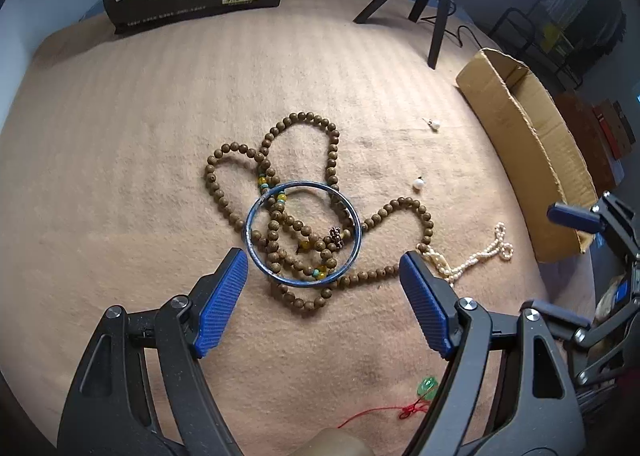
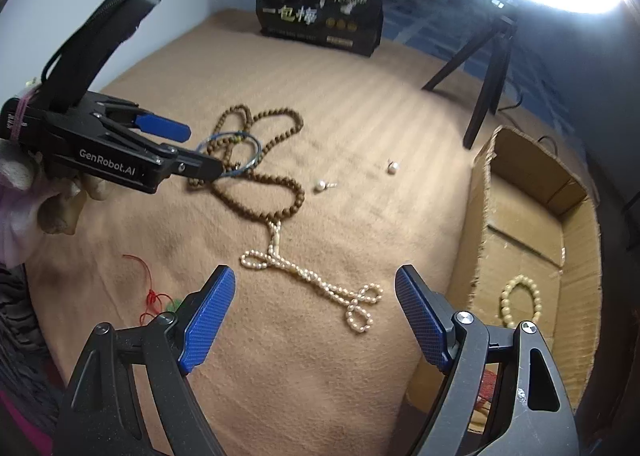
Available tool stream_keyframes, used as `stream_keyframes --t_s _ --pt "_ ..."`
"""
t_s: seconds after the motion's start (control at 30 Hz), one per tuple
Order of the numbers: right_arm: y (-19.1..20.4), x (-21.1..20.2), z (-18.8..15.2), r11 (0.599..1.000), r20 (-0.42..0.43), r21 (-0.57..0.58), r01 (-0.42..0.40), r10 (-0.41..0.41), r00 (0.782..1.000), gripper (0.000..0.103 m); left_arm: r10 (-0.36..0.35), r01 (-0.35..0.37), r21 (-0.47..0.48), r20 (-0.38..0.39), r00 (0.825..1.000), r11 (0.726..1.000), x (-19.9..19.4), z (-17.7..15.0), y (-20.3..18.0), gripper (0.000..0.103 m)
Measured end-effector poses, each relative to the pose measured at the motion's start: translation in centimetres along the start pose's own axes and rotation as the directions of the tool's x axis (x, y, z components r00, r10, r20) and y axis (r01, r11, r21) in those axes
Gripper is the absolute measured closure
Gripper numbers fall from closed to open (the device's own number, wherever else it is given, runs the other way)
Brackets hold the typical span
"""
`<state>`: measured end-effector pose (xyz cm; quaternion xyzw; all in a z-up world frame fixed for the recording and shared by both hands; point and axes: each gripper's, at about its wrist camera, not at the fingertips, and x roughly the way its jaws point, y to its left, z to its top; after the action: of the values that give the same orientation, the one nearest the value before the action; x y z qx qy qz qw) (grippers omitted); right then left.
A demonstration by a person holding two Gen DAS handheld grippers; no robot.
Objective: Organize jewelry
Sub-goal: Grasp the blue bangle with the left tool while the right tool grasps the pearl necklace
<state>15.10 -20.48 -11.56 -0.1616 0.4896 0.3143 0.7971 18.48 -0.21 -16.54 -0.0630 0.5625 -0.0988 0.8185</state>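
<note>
On the tan blanket (image 1: pixel 120 176), the thin blue rigid bangle (image 1: pixel 303 234) lies atop a long brown wooden bead strand (image 1: pixel 332 160), just ahead of the left gripper (image 1: pixel 322 288), fingers apart. Right gripper (image 2: pixel 314 312) hovers empty, spread, above the white pearl string (image 2: pixel 308 276). Light and probably slippery, the bangle wants pinching across its near rim.

Left gripper (image 1: pixel 322 270): your jaws stand wide apart with nothing between the blue pads (image 1: pixel 222 302); you hold the tool low and angled down and forward.
Left gripper, seen from the right wrist (image 2: pixel 192 150): it reaches in from the left, fingers near level; the upper blue finger sits clear of the lower black one.
Left hand (image 2: pixel 56 200): your fingers wrap the underside of the gripper body near its rear.
Right gripper (image 2: pixel 314 314): your jaws are spread wide, pads (image 2: pixel 208 320) bare, nothing gripped; the tool tilts down and forward.
Right gripper, seen from the left wrist (image 1: pixel 576 218): only one blue fingertip and black linkage show at the right edge.
</note>
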Motion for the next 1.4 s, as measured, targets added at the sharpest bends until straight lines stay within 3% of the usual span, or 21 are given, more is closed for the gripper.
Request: stream_keyframes --t_s 0.43,0.77,0.93,1.13,1.4 --pt "1.4 2.7 0.4 0.997 -0.091 -0.080 -0.023 0.016 0.996 0.021 0.007 -0.009 -0.065 -0.032 0.999 0.998 2.0 1.4 -0.3 0.022" --pt "1.5 3.9 0.6 0.994 -0.108 -0.110 0.000 -0.012 0.994 0.022 0.110 -0.113 -0.055 -0.061 0.992 0.992 3.4 1.7 -0.1 0.022" --pt "1.4 3.9 0.7 0.995 -0.109 -0.104 -0.002 -0.009 0.994 0.024 0.105 -0.107 -0.084 -0.029 0.994 0.991 2.1 1.8 0.8 0.022" --pt "1.1 4.3 0.6 0.997 -0.123 -0.079 -0.017 0.008 0.992 0.024 0.086 -0.094 -0.155 -0.061 0.994 0.983 2.2 1.6 2.2 0.023" --pt "0.6 4.7 0.8 0.998 -0.130 -0.048 -0.039 0.033 0.991 0.024 -0.042 0.016 -0.284 -0.086 0.995 0.959 2.6 1.5 3.5 0.022"
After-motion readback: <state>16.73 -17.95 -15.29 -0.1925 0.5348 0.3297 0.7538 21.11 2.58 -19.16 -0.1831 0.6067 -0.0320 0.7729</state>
